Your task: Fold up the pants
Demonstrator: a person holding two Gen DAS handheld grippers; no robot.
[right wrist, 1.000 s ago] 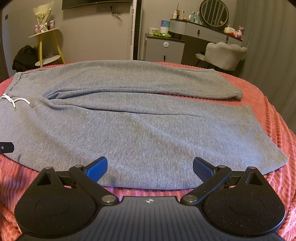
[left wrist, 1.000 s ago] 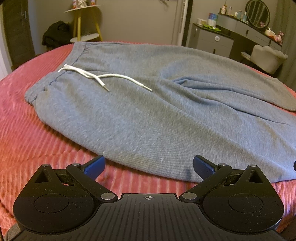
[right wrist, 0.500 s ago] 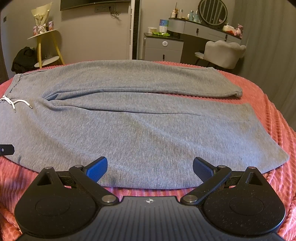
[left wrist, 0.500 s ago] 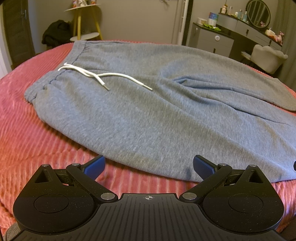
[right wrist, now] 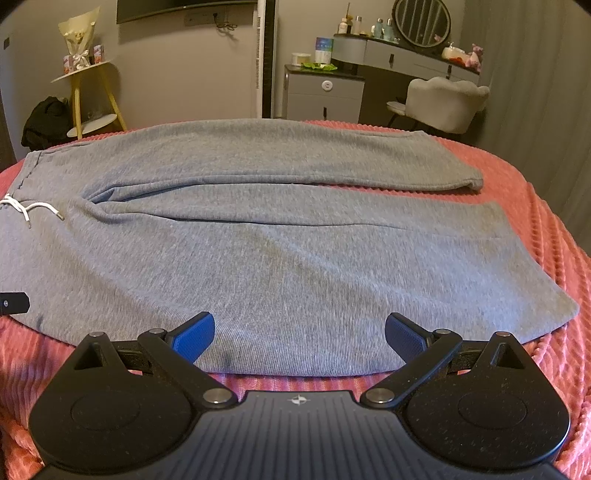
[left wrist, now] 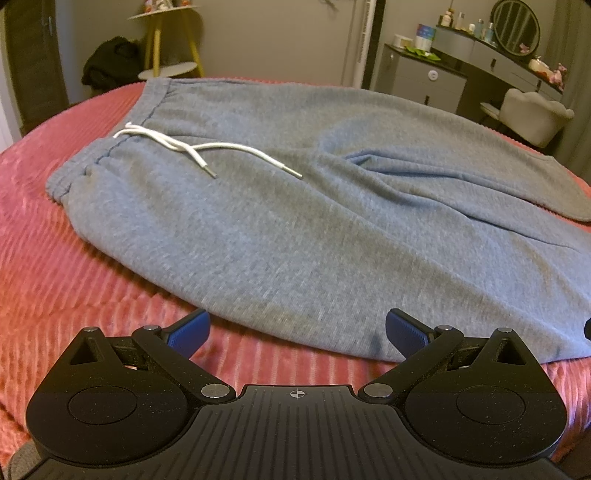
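Note:
Grey sweatpants (left wrist: 295,221) lie flat on a pink ribbed bedspread (left wrist: 74,277), waistband at the left with a white drawstring (left wrist: 192,151), both legs running right (right wrist: 295,240). My left gripper (left wrist: 297,328) is open and empty, just over the near edge of the pants by the hip. My right gripper (right wrist: 299,328) is open and empty over the near edge of the closer leg. The far leg (right wrist: 295,158) lies behind it. A tip of the left gripper shows at the left edge of the right wrist view (right wrist: 14,303).
The bedspread (right wrist: 535,229) slopes away at the right and near sides. Beyond the bed stand a yellow side table (right wrist: 92,99), a grey cabinet (right wrist: 321,96), a vanity with a round mirror (right wrist: 421,22) and a pale chair (right wrist: 443,103).
Both grippers have crept slightly forward toward the pants' near edge. Their jaws have stayed open and the pants have not moved.

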